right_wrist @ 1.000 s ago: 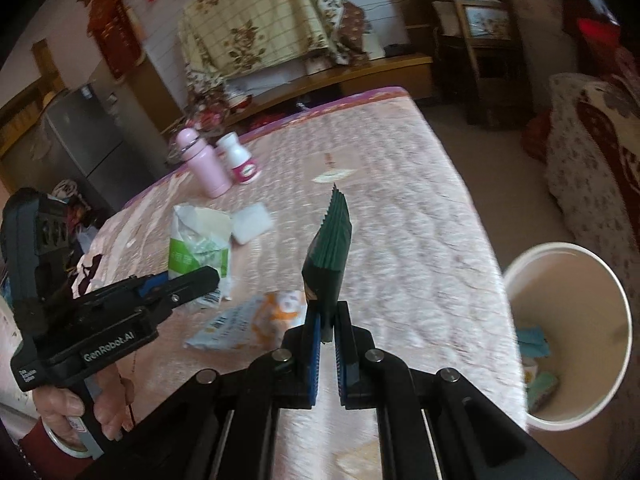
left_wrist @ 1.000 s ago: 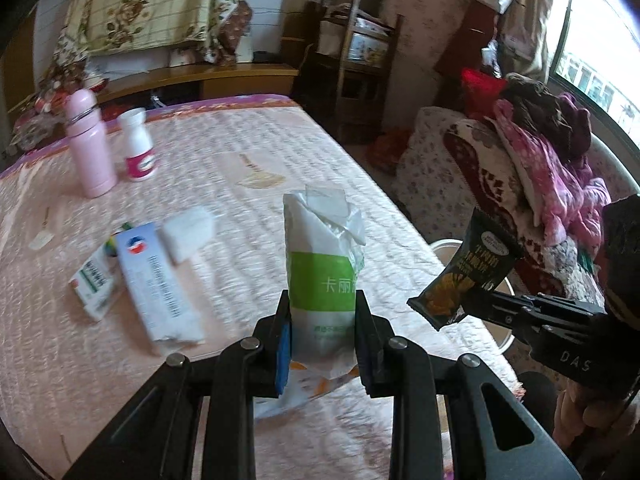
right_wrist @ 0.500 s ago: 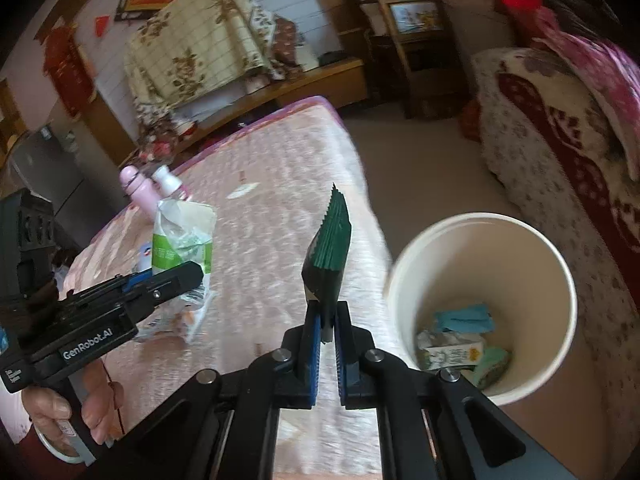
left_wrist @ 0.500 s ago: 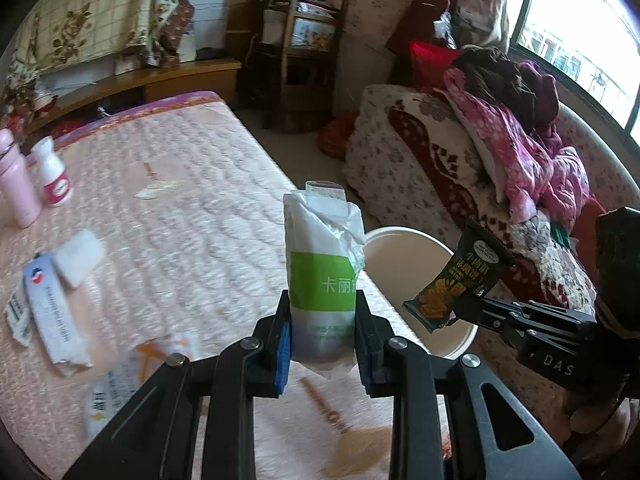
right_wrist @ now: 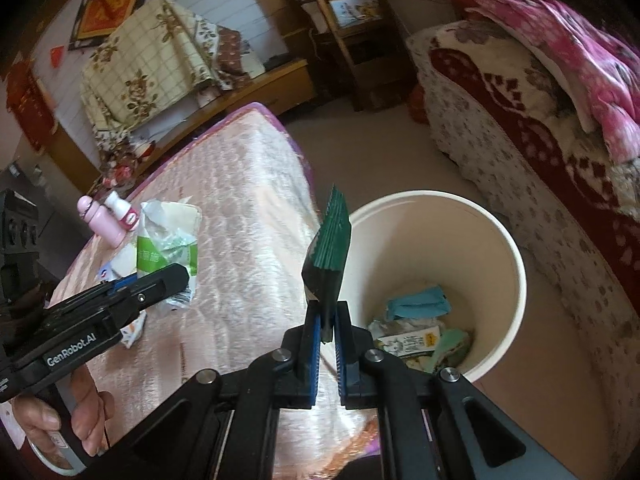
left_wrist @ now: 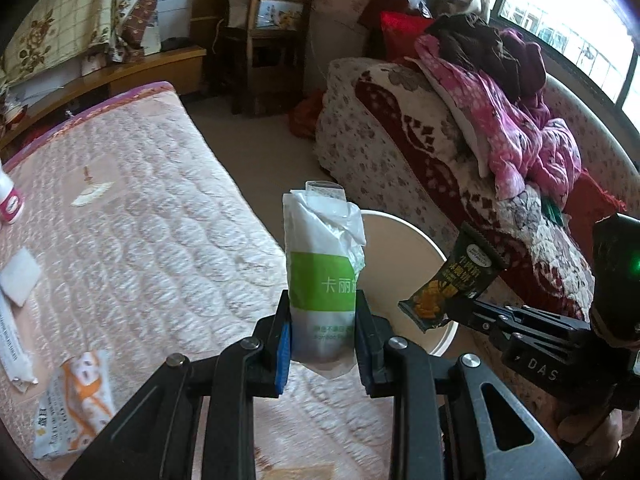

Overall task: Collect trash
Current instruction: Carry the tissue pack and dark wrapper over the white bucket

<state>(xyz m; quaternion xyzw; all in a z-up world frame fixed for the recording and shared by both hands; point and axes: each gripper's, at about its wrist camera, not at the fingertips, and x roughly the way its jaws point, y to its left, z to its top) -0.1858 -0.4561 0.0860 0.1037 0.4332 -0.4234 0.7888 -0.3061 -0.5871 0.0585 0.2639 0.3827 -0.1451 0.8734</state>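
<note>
My left gripper (left_wrist: 322, 330) is shut on a white and green tissue pack (left_wrist: 322, 272), held upright over the bed's right edge, just left of the cream waste bin (left_wrist: 412, 240). In the right wrist view the same pack (right_wrist: 168, 250) shows at the left, in the left gripper (right_wrist: 176, 276). My right gripper (right_wrist: 328, 334) is shut on a dark green snack wrapper (right_wrist: 330, 248), over the near left rim of the bin (right_wrist: 508, 256). That wrapper (left_wrist: 456, 280) also shows in the left wrist view. Several wrappers lie at the bin's bottom.
On the pink quilted bed (left_wrist: 140, 216) lie an orange and white packet (left_wrist: 76, 400), a white pad (left_wrist: 18, 282) and a box. A pink bottle (right_wrist: 102, 220) and a white bottle (right_wrist: 124, 212) stand farther back. A sofa (left_wrist: 420, 148) piled with clothes stands right of the bin.
Both grippers have swung right, from over the bed to its right edge and the bin, each still holding its piece. The bin now looks larger and closer in both views.
</note>
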